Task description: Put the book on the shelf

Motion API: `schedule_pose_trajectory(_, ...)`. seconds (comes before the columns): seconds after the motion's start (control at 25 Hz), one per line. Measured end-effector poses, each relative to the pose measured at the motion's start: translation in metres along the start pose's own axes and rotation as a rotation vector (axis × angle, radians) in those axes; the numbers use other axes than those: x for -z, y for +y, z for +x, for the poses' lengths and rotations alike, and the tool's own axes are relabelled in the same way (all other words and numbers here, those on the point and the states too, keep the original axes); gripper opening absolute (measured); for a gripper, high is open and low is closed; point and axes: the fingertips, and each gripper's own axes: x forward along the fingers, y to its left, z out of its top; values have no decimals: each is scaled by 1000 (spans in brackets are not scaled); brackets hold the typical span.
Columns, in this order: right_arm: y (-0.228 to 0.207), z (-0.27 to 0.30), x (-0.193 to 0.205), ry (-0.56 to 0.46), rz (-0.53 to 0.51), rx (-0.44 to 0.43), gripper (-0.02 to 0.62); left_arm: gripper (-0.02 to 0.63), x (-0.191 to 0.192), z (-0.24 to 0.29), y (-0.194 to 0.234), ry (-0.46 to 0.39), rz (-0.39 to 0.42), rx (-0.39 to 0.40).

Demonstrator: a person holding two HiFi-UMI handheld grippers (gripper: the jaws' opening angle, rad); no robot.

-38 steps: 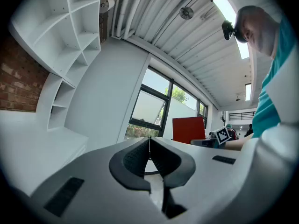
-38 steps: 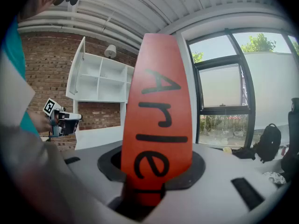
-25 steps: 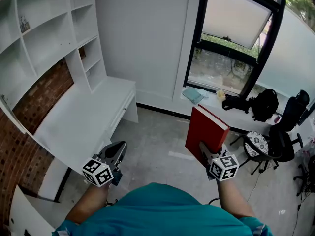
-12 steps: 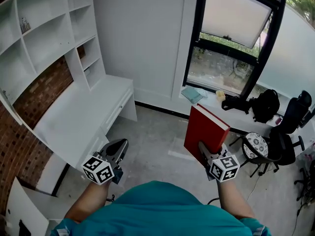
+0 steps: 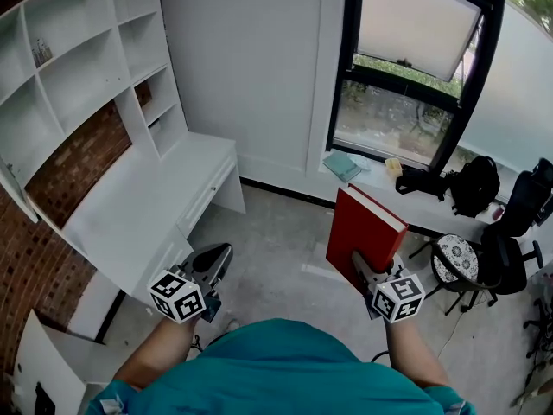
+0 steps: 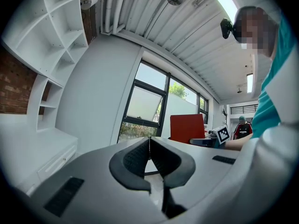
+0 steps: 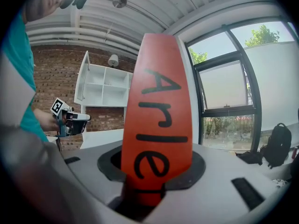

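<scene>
Right gripper view puts the red book (image 7: 156,120) upright in your right claw (image 7: 156,174), spine toward the camera and pads clamped on its lower end. Head view shows it out over the floor (image 5: 276,249), well apart from the white shelf (image 5: 86,67) above the desk (image 5: 147,197). It looks like a stiff hardback with some weight. Most of it stands above the grip, so it will likely want to tip or pivot, and its surface may be smooth. A hold nearer the middle would steady it. Your left claw (image 6: 149,148) is closed on nothing, pads meeting.
</scene>
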Motion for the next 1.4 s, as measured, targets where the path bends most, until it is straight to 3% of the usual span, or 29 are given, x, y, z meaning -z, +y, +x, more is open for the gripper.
schedule_pose_trajectory(0.36, -4, 77, 0, 23, -9, 24, 179, 18, 2, 37, 79, -5, -32, 48)
schedule_pose_trajectory(0.84, 8, 286, -49, 10, 16, 112, 179, 18, -53, 121, 283, 4, -25, 182)
schedule_pose_trajectory(1.04, 17, 356, -64, 11, 10, 125, 179, 18, -73, 140, 349, 12, -22, 215)
schedule_pose_trajectory(1.4, 14, 429, -71, 32, 18, 125, 179, 18, -81, 158, 423, 18, -43, 194)
